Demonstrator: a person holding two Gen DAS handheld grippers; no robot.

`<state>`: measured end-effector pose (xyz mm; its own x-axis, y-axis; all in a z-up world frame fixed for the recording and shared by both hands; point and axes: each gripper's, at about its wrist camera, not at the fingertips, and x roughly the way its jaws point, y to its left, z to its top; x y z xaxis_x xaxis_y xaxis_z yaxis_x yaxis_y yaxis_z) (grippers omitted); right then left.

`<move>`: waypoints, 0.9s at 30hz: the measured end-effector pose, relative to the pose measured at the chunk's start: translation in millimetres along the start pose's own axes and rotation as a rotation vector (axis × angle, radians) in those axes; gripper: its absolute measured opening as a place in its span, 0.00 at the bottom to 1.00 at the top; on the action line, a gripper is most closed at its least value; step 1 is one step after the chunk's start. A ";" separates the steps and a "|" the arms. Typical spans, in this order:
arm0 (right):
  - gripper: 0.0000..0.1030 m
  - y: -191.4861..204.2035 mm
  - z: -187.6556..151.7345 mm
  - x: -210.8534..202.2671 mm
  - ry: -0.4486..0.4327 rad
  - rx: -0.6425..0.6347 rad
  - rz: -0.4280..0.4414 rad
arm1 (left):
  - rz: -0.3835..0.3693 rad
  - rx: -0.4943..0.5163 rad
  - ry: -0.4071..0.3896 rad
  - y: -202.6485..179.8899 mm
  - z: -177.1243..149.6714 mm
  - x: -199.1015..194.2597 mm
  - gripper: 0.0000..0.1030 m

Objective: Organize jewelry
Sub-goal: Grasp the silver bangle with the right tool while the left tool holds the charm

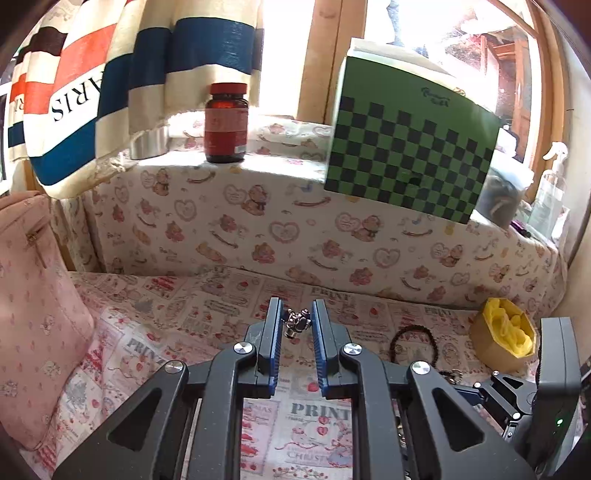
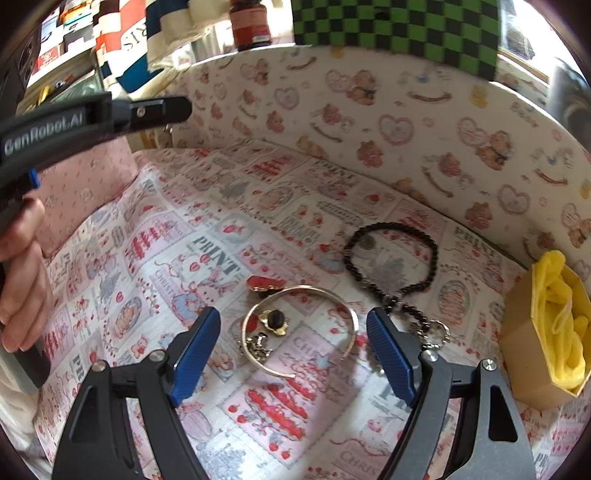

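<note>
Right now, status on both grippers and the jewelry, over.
Left gripper shut on small silver charm. Right gripper open over bangle. Black bead bracelet beside it; box at right.

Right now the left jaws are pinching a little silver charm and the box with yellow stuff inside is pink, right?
Not quite. The box is brown cardboard, not pink, as the right wrist view shows. The yellow stuff is inside it, and the left gripper does pinch a little silver charm.

checkered box (image 2: 399,33) cut off by top edge, silver charm (image 1: 296,322) too small to identify
</note>
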<state>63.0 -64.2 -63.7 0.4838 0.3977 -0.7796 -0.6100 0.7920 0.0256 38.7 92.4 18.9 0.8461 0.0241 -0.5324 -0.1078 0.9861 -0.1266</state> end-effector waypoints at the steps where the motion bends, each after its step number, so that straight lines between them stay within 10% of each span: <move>1: 0.78 0.3 0.1 2.3 0.008 0.002 -0.001 | -0.004 -0.004 0.003 1.2 0.3 0.2 0.14; 16: 0.64 -16.1 -4.5 -2.3 -0.002 0.107 -0.031 | 0.011 0.045 -0.091 -8.2 -0.6 -19.5 0.14; 27: 0.64 -26.4 -11.8 -70.3 -0.194 0.156 -0.046 | -0.026 0.046 -0.110 -13.6 -1.9 -25.9 0.14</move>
<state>37.7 -118.5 -16.9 0.6294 0.4295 -0.6476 -0.4879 0.8671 0.1009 17.3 78.1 32.8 0.9009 0.0141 -0.4339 -0.0635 0.9930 -0.0994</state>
